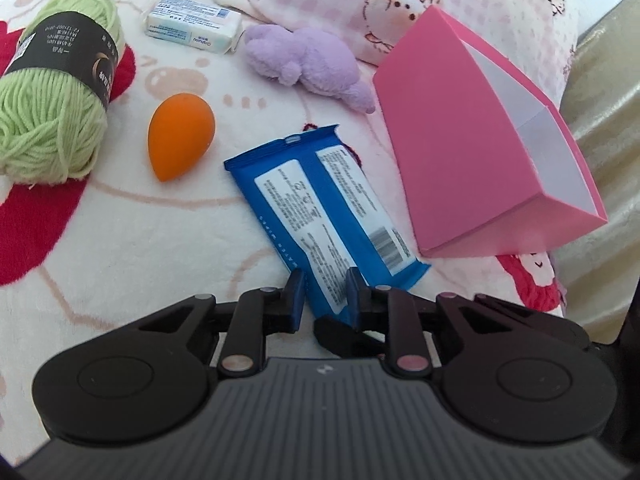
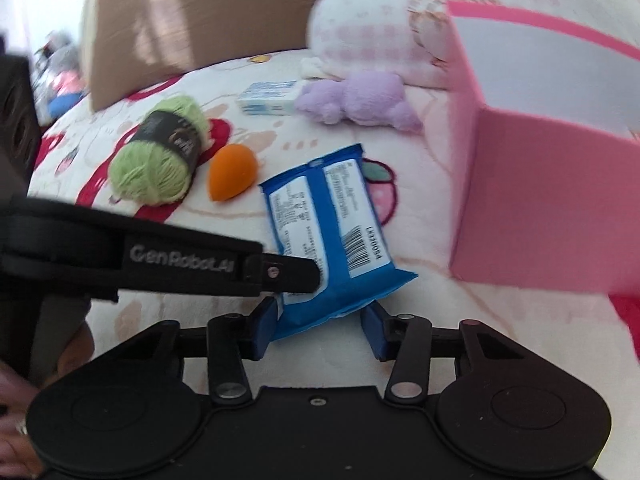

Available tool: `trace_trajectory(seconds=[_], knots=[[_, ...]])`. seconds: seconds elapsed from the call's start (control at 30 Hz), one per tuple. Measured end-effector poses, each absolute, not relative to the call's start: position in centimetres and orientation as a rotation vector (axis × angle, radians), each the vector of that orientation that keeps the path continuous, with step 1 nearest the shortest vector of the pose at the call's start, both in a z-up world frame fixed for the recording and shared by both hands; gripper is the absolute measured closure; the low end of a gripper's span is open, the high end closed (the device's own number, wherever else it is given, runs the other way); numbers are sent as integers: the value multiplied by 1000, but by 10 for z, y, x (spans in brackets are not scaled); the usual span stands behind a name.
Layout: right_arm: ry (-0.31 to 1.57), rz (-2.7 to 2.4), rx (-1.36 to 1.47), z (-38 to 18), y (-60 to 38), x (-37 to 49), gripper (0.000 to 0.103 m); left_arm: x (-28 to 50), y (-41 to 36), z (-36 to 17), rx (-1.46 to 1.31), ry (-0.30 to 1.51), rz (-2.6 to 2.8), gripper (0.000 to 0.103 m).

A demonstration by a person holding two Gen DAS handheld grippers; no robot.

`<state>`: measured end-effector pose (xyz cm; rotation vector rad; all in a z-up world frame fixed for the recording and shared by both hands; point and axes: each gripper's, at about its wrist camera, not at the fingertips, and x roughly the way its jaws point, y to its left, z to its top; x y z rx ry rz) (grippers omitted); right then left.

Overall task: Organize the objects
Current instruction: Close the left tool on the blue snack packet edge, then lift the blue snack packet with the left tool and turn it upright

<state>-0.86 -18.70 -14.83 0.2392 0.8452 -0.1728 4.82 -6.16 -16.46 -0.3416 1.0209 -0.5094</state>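
Observation:
A blue wipes pack lies on the patterned blanket, label side up. My left gripper is shut on the pack's near end. In the right wrist view the pack is tilted up at its near end, with the left gripper clamped on its left side. My right gripper is open, its blue pads on either side of the pack's near corner. A pink open box stands tilted to the right; it also shows in the right wrist view.
On the blanket lie a green yarn ball, an orange sponge egg, a soap pack and a purple plush toy. A pink checked pillow is behind. A cardboard box stands at the far left.

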Motion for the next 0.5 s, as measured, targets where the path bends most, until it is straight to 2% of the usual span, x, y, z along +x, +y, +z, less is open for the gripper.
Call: trace_trajectory(seconds=[0.17,0.33,0.43,0.5], knots=[[854,-126,112,-149,-171,-15,64,37,-72,-162,-318,1052,-542,84],[880,-97,108,-145,-169,-24,66,28,-75,-160,-318,1094,-569,85],[885,-80,127,-140,-174,-31,64,30,-71,-156,-320,1105,-581,85],[879,-96,150,-138,-179,-34,55,35,-67,-151,-301,1086,-575,84]])
